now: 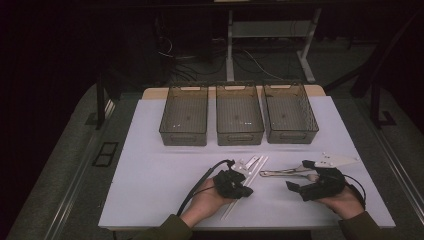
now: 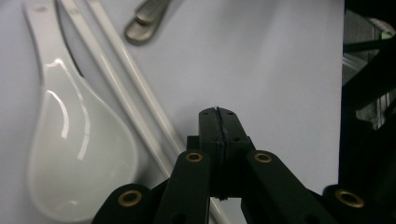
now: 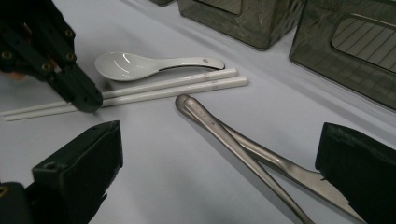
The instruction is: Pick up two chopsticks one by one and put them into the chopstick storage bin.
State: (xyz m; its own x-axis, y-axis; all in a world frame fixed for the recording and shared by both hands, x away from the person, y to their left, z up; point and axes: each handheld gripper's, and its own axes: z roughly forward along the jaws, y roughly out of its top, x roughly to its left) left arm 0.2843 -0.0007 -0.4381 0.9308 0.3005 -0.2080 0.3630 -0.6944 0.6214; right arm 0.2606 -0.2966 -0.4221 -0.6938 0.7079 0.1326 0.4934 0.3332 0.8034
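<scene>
Jaws on my left gripper are pressed together with nothing between them, tips on the white chopsticks, which lie on the surface just beside the white spoon. My right gripper has its jaws spread wide over the metal cutlery. Three grey bins stand beyond.

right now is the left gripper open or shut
Shut, on nothing: the left gripper shows its two black jaws pressed flat together, tip beside the white chopsticks.
</scene>
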